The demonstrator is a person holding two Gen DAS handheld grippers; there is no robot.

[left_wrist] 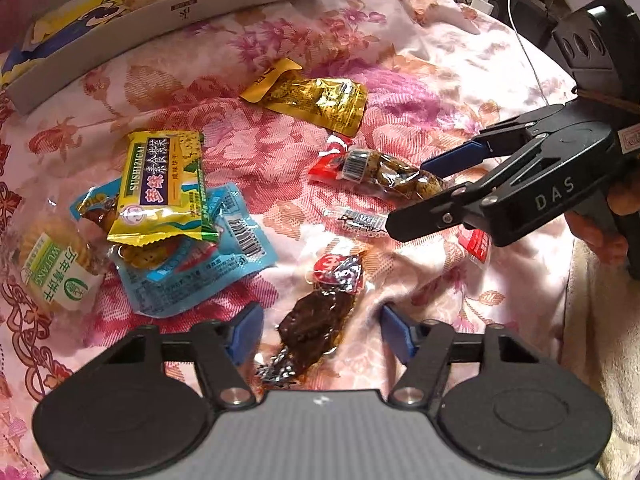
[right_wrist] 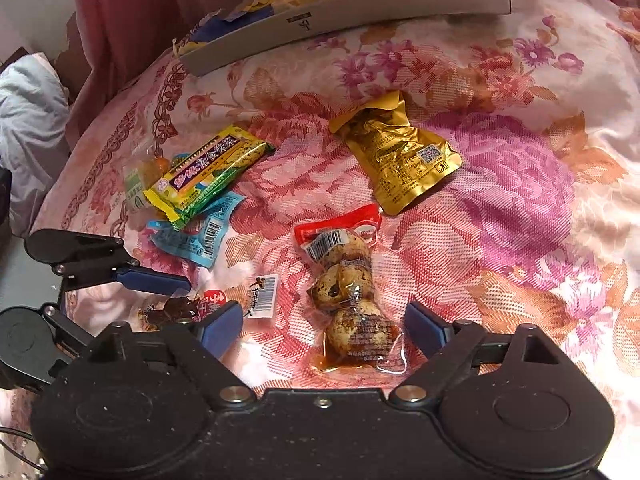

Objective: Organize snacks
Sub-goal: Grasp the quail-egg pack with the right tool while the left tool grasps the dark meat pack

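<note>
My left gripper (left_wrist: 320, 332) is open low over the floral quilt, its blue pads either side of a dark brown meat snack packet (left_wrist: 320, 316). My right gripper (right_wrist: 324, 326) is open too. It straddles a clear packet of speckled eggs with a red top (right_wrist: 348, 300), without closing on it. In the left wrist view the right gripper (left_wrist: 416, 196) reaches in from the right over that egg packet (left_wrist: 384, 172). One blue finger (right_wrist: 152, 280) of the left gripper shows beside the brown snack (right_wrist: 176, 310).
On the quilt lie a gold packet (right_wrist: 400, 156), a yellow-green packet (right_wrist: 208, 172) on top of a blue packet (right_wrist: 196, 236), a biscuit pack (left_wrist: 56, 264) and a small barcode packet (right_wrist: 264, 296). A shallow grey box (right_wrist: 360, 12) lies at the far edge. A person's hand (left_wrist: 600, 236) grips the right tool.
</note>
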